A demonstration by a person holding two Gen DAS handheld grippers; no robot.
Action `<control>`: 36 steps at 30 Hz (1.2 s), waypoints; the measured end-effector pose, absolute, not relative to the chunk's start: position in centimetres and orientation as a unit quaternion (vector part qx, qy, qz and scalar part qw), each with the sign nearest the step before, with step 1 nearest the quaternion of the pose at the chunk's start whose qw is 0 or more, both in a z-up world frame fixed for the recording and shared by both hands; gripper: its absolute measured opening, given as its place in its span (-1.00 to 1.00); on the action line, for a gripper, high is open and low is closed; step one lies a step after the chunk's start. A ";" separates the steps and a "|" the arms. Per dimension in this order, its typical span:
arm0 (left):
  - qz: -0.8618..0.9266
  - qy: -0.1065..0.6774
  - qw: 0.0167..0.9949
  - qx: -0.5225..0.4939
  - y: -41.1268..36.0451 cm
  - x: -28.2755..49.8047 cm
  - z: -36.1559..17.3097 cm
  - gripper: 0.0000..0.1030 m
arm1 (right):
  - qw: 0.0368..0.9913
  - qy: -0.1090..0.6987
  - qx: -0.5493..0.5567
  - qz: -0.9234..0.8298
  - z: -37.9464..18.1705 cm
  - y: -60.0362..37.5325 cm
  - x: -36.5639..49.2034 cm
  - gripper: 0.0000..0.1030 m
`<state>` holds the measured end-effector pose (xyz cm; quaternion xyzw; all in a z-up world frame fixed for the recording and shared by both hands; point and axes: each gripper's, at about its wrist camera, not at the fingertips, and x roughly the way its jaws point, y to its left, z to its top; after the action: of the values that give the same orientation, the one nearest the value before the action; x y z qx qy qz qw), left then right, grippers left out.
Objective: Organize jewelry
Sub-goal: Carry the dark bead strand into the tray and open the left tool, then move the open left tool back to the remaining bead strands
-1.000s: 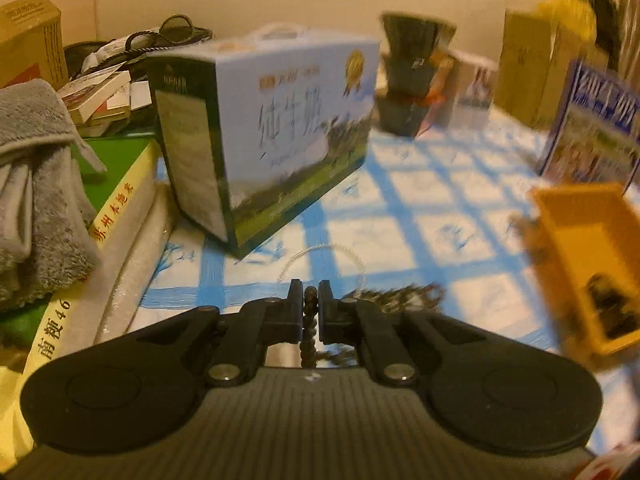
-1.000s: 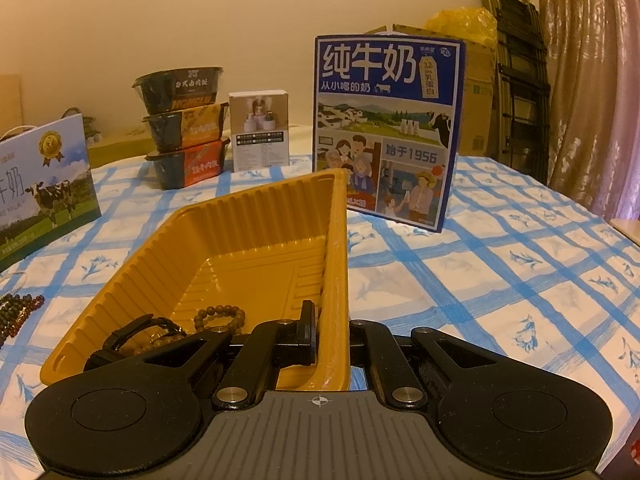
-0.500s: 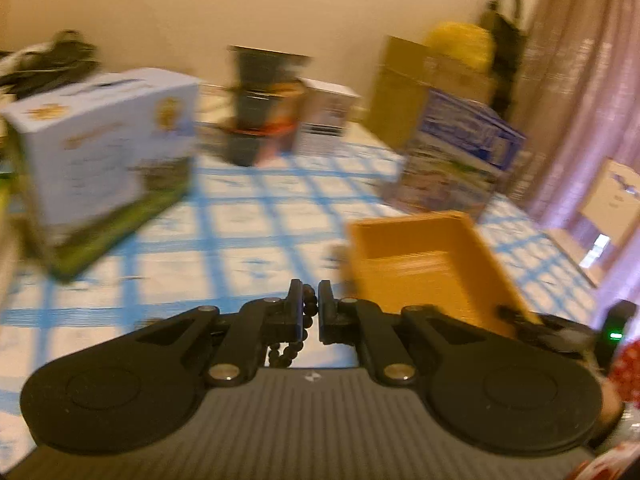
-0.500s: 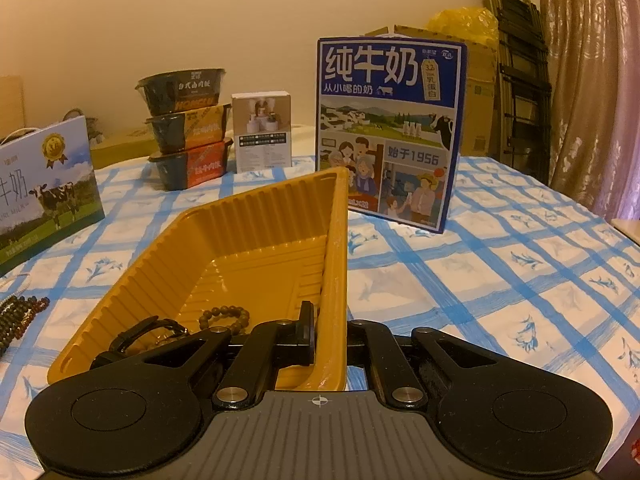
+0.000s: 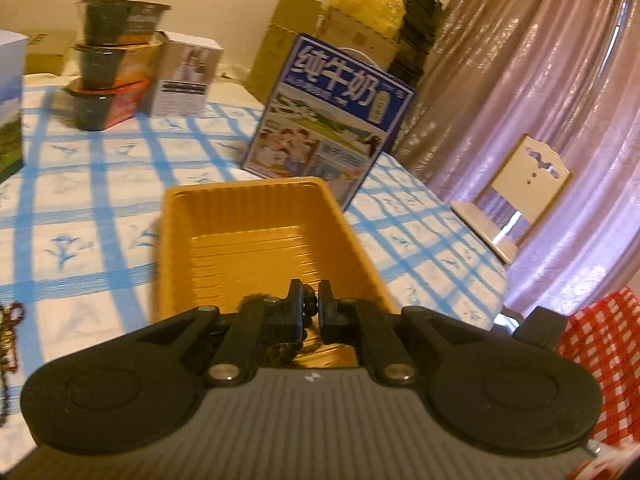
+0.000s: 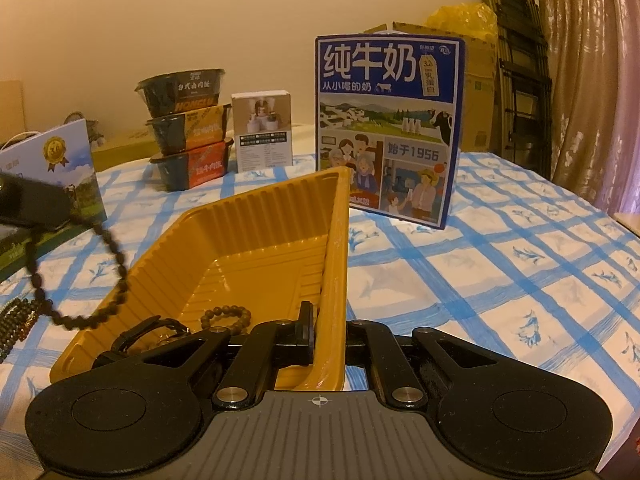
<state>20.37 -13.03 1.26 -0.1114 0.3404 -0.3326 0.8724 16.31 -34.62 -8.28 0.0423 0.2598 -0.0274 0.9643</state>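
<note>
- Orange plastic tray (image 6: 256, 248) sits on the table (image 6: 500, 280), which has a blue and white checked cloth.
- Right gripper (image 6: 329, 334) has its jaws closed tight on the tray's right wall, near the tray's closest corner.
- Left gripper (image 5: 309, 312) has its jaws closed on a string of dark beads (image 5: 307, 314). It hangs over the near end of the tray.
- From the right camera, that dark bead string (image 6: 114, 256) hangs in a long loop at 9 o'clock from the tray, next to the tray's left wall.
- Inside the tray, at its near end, lie a small brown bead bracelet (image 6: 226, 316) and a dark strap thing (image 6: 148, 330). They are close together.
- More beads (image 6: 18, 316) lie on the cloth at 8 o'clock from the tray, outside it.
- A blue milk box (image 6: 390, 128) stands at 12 o'clock behind the tray, near its far end.
- Three food bowls (image 6: 188, 128) are stacked at 11 o'clock, with a small white box (image 6: 262, 134) just beside them.
</note>
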 end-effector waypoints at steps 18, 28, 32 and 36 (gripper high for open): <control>-0.353 0.341 0.864 -0.113 -16.4 21.5 1.4 -0.89 | 0.964 0.261 0.052 -0.027 -8.3 -34.9 16.3 -0.87; -0.352 0.368 0.853 -0.114 -17.6 22.4 -0.4 -0.89 | 0.963 0.261 0.054 -0.027 -8.4 -35.0 16.4 -0.87; -0.356 0.378 0.847 -0.117 -18.4 23.1 -1.1 -0.89 | 0.963 0.262 0.054 -0.027 -8.4 -35.0 16.4 -0.88; -0.351 0.376 0.850 -0.112 -18.8 23.4 -1.3 -0.86 | 0.963 0.263 0.054 -0.028 -8.5 -35.1 16.4 -0.88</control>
<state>23.36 -18.77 -1.32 -0.1117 0.3762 -0.3509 0.8502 16.42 -35.10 -8.51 0.0542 0.2633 -0.0279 0.9628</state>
